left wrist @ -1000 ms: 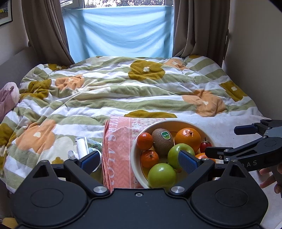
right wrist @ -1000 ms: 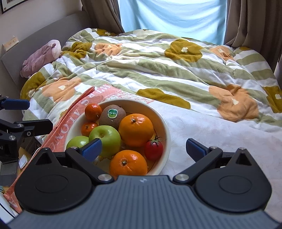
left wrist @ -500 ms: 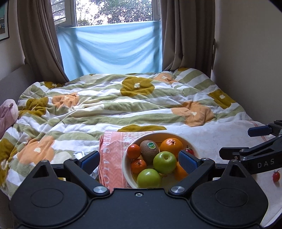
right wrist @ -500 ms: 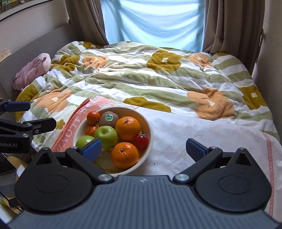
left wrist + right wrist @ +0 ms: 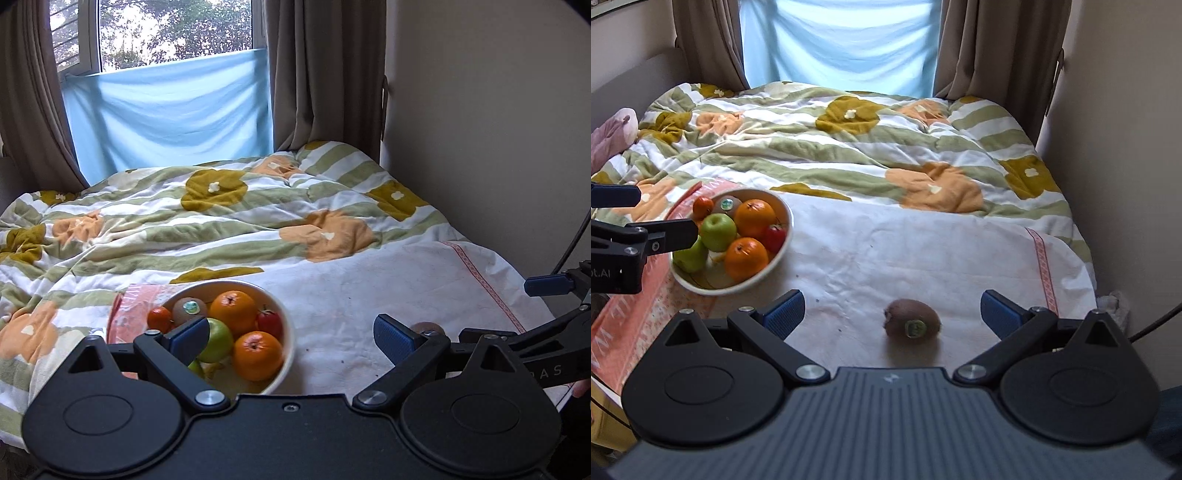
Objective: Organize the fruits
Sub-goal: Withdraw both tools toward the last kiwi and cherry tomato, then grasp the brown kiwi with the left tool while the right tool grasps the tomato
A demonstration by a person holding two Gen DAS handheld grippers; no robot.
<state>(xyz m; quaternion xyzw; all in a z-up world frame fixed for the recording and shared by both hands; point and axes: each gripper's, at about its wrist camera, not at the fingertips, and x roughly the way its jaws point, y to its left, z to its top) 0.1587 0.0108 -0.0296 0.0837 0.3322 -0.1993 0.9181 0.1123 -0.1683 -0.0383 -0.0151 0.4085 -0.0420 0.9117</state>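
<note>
Loose kiwi (image 5: 912,322) lies between the right gripper's (image 5: 892,313) spread jaws.

A bedroom: quilted bed (image 5: 236,221), curtained window (image 5: 166,33)

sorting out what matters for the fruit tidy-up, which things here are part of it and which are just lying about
Part of the job: loose kiwi on the white cloth; bowl of fruit; right gripper and left gripper, both open.

Just lying about: flowered duvet, pink plush, curtains.
</note>
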